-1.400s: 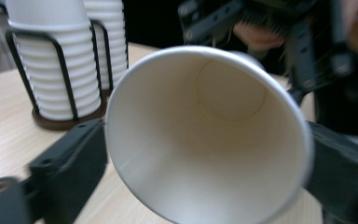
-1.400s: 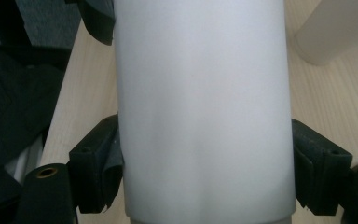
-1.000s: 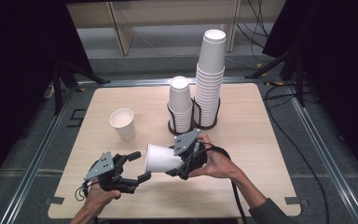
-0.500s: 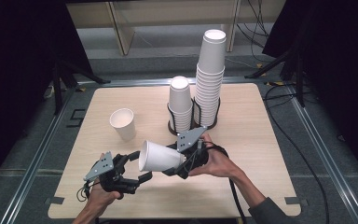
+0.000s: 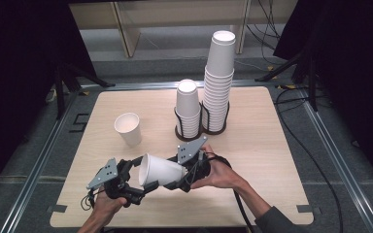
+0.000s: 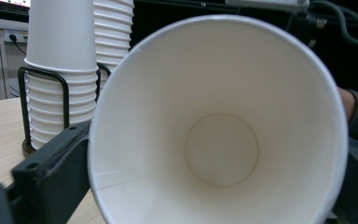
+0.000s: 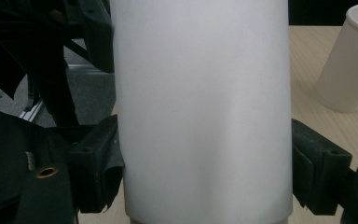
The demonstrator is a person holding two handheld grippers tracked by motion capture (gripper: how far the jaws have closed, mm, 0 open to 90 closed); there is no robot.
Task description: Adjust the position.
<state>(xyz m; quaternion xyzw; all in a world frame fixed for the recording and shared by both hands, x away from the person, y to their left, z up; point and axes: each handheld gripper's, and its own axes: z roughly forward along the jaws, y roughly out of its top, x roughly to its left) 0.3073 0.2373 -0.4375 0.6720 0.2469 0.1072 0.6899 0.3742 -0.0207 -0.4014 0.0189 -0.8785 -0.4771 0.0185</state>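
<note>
**Paper cup held on its side between two grippers**

The paper cup [image 5: 158,171] lies sideways above the near part of the table [image 5: 272,145], its open mouth turned toward the left gripper [image 5: 138,180] and its base toward the right gripper [image 5: 182,178]. In the right gripper view the two black jaws press against the cup's white wall from either side, so the right gripper is pinching the cup near its base end. The left gripper's jaws have just been opening; in the left gripper view they stand spread at either side of the cup's rim, with the cup's mouth between them and its round bottom visible deep inside. Whether the left jaw still touches the rim cannot be told.

A second cup [image 5: 128,128] stands upright on the table, off to the left and well apart from the grippers. Farther back, a short stack of cups [image 5: 188,108] and a tall stack of cups [image 5: 218,82] sit side by side in a black wire holder [image 5: 201,127].
</note>
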